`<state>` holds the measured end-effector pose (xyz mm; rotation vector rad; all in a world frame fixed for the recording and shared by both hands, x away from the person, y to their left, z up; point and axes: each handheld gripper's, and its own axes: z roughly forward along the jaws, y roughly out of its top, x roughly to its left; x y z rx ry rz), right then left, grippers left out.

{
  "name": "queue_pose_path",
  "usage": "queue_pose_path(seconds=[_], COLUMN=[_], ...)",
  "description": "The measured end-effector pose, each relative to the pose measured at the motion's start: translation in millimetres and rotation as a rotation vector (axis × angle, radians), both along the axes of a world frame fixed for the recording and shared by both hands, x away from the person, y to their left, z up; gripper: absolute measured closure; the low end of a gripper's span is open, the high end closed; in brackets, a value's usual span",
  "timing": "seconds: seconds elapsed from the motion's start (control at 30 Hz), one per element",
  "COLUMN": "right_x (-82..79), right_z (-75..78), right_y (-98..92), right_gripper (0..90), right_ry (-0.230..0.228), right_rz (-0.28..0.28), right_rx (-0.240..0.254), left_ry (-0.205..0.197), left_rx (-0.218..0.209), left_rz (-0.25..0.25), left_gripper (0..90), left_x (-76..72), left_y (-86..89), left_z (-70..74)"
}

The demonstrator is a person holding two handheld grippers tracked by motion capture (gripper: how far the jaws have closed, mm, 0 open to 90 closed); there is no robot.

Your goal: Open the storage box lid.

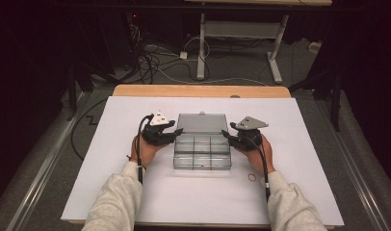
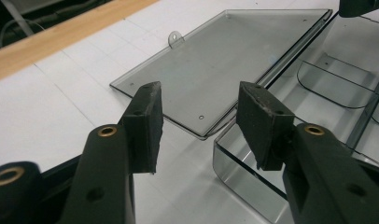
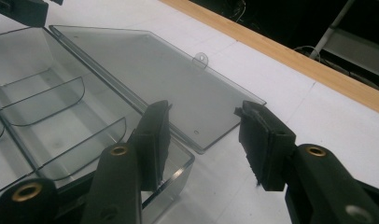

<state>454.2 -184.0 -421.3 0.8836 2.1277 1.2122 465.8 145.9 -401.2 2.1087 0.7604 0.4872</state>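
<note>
White table sheet (image 1: 136,192), dim room behind. You are flanking the clear compartment box (image 1: 202,153) at frame centre, its lid (image 1: 202,123) already lying open flat. Left gripper (image 1: 175,133) and right gripper (image 1: 227,134) jaws spread, pinching nothing; compartments looking empty.

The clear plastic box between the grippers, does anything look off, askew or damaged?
Nothing stands out. The clear box sits square on the white table, its lid folded flat behind it, compartments empty. A small ring lies loose nearby.
</note>
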Motion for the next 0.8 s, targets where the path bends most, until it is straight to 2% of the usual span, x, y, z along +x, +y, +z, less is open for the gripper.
queue_pose_path(seconds=[0.07, 0.23, 0.3, 0.37, 0.4, 0.47, 0.63, 0.8], right_x=[-2.3, -11.0, -14.9, -18.7, -20.6, -24.6, -35.3, -49.9], right_z=[1.4, 6.2, 9.0, 11.7, 12.8, 14.7, 23.4, 29.4], right_y=[-1.5, -4.5, -6.1, -9.0, -10.4, -13.2, -20.9, -25.2], right_gripper=[52.7, 49.2, 47.3, 45.7, 44.9, 43.2, 39.5, 37.0], right_ry=[-0.007, -0.021, -0.027, -0.028, -0.026, -0.026, -0.039, -0.060], right_rz=[0.000, 0.018, 0.012, 0.014, 0.018, 0.025, 0.019, 0.028], right_rx=[0.002, 0.000, -0.008, -0.007, -0.008, -0.022, -0.014, -0.034], left_ry=[-0.010, -0.033, -0.054, -0.066, -0.073, -0.092, -0.116, -0.157], left_rx=[0.001, 0.065, 0.065, 0.053, 0.061, 0.109, 0.100, 0.093], left_rz=[-0.001, -0.020, -0.023, -0.029, -0.034, -0.042, -0.052, -0.057], left_gripper=[47.8, 44.9, 37.5, 34.4, 33.9, 31.6, 23.9, 23.5], left_x=[-2.9, -13.5, -21.4, -27.1, -29.7, -34.5, -45.2, -57.9], left_y=[0.6, -0.5, -0.3, 0.4, 0.1, -2.8, -4.1, -1.3], left_z=[2.0, 6.4, 8.1, 9.0, 9.6, 11.4, 15.9, 22.2])
